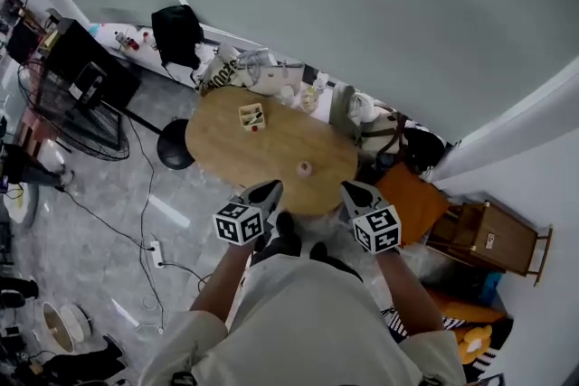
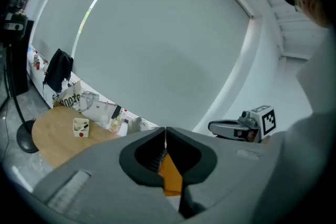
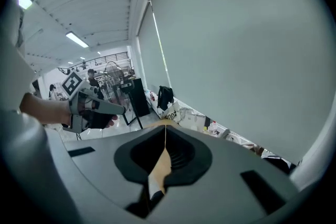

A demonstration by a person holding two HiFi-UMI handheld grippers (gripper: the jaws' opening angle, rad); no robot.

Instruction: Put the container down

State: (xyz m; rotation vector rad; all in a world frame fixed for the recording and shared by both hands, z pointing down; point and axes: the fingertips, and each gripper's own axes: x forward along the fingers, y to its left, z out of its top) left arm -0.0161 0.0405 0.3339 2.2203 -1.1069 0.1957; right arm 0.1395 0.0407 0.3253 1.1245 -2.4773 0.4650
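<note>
A small white container [image 1: 251,116] with little items inside stands on the far part of the oval wooden table [image 1: 222,145]; the left gripper view has the container [image 2: 80,127] at its left. A small pink thing [image 1: 304,168] sits nearer the front edge. My left gripper [image 1: 269,188] hovers at the near edge of the table, its jaws shut with nothing between them. My right gripper [image 1: 353,188] is level with it to the right, also shut and empty. Both are apart from the container. Each gripper view shows the other gripper: the right gripper [image 2: 239,128] and the left gripper [image 3: 86,105].
An orange chair [image 1: 412,199] stands just right of the table, a wooden crate [image 1: 484,235] beyond it. A black round stool [image 1: 175,145] and fan stand are at the table's left. Bags and bottles [image 1: 262,72] line the wall behind. A power strip [image 1: 156,253] and cables lie on the floor.
</note>
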